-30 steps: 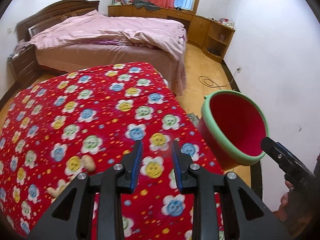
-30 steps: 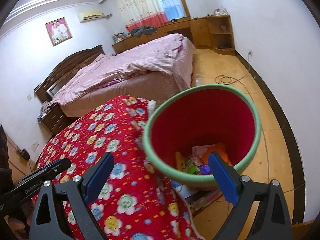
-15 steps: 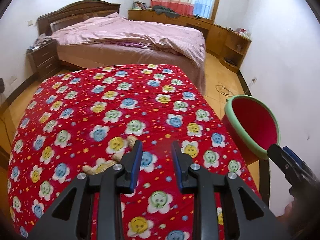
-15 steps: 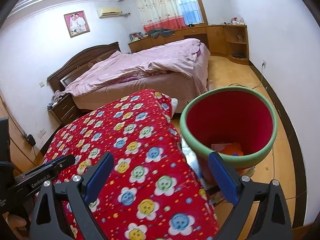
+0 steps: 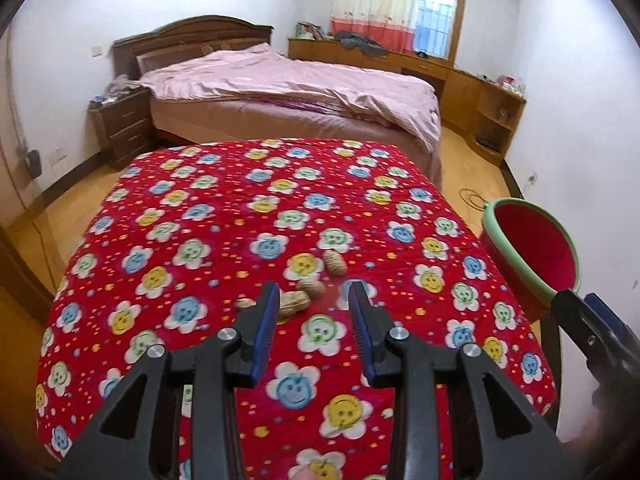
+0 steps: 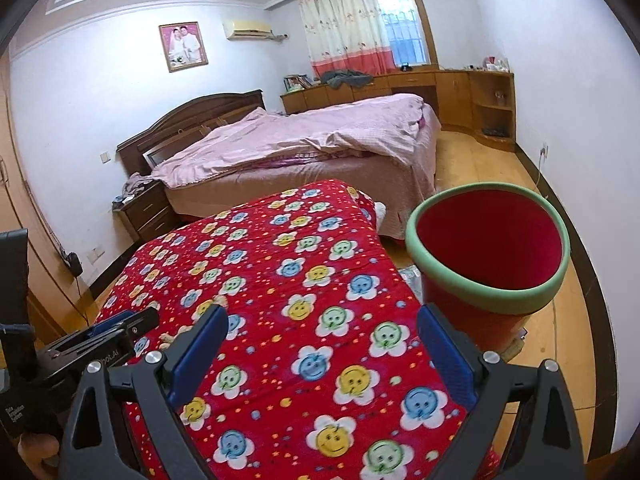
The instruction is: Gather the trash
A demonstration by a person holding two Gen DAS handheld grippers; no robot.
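Hovering left gripper point(image 5: 313, 300) above peanut shells point(image 5: 308, 288)

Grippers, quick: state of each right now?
Left gripper: open, holding nothing, above peanut shells.
Right gripper: open wide, empty.

Red cloth point(image 5: 224, 240) patterned with blue, yellow and green smiling flowers; tan peanut shells point(image 5: 306, 288); red bin point(image 6: 492, 248) with green rim; pink bedspread point(image 6: 304, 140).
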